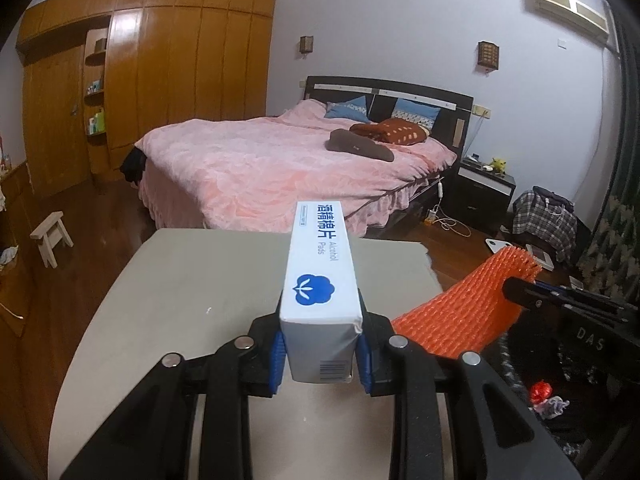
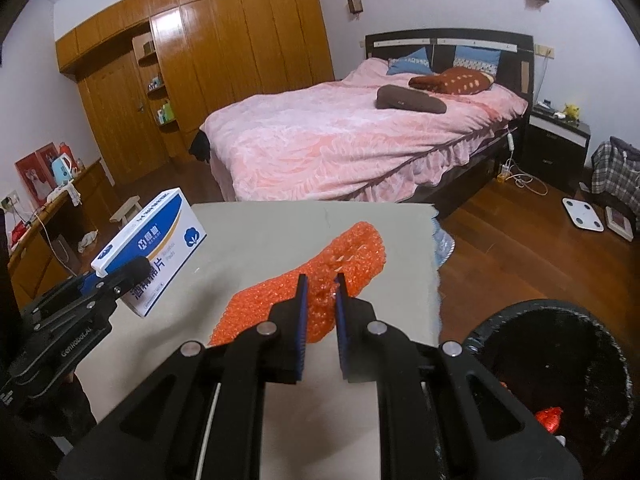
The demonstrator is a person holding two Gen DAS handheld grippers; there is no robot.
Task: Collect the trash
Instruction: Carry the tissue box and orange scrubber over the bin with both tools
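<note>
The left gripper [image 1: 320, 354] is clamping a white and blue alcohol pads box [image 1: 320, 284] above the table [image 1: 180, 280], toward its left edge. The right gripper [image 2: 320, 292] is pinching an orange foam net [image 2: 304, 280] over the right edge, beside the black trash bin [image 2: 560, 360], which is holding what is probably 1 red scrap [image 2: 549, 418].

Orange foam net [image 2: 320, 276] in right hand-held gripper [image 2: 320, 300]
</note>
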